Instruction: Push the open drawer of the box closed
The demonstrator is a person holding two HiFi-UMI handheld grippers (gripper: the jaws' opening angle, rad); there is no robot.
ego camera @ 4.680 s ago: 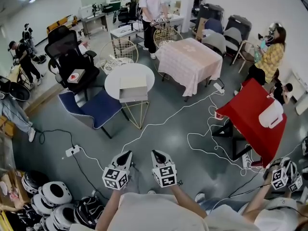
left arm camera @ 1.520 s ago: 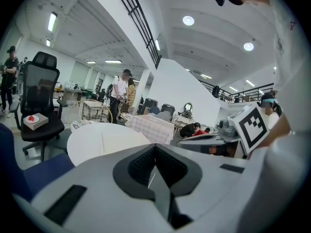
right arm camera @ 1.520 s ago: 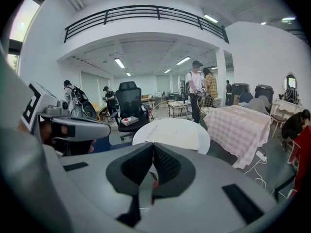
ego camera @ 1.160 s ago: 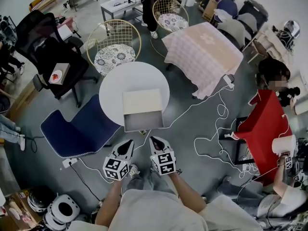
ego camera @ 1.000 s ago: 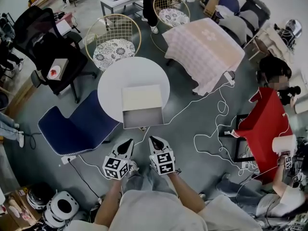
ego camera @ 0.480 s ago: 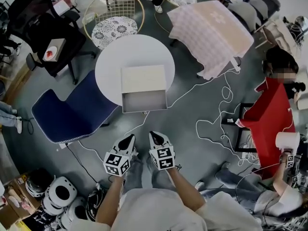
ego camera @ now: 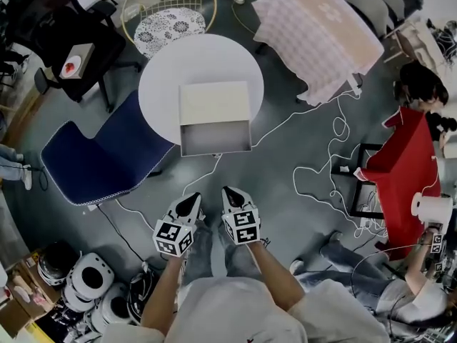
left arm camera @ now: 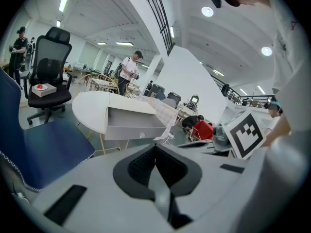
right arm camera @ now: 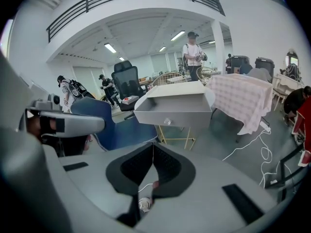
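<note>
A cream box [ego camera: 214, 103] sits on a round white table [ego camera: 163, 70], with its grey drawer [ego camera: 215, 137] pulled out toward me over the table's near edge. The same drawer [right arm camera: 173, 115] with a small knob shows ahead in the right gripper view, and in the left gripper view the drawer [left arm camera: 137, 128] lies further off. My left gripper [ego camera: 193, 204] and right gripper [ego camera: 228, 194] hang side by side over the floor, well short of the drawer. Both have their jaws together with nothing between them.
A blue chair [ego camera: 96, 163] stands left of the table. A black office chair [ego camera: 43, 27], a gold wire chair [ego camera: 168, 20] and a pink-clothed table [ego camera: 323, 34] stand beyond. White cables [ego camera: 321, 170] trail over the grey floor. A red table [ego camera: 403, 174] and seated people are at right; helmets [ego camera: 78, 277] lie lower left.
The table and drawer have come nearer and lower in the head view as I walk up. Both grippers stay shut, side by side, and have sunk a little.
</note>
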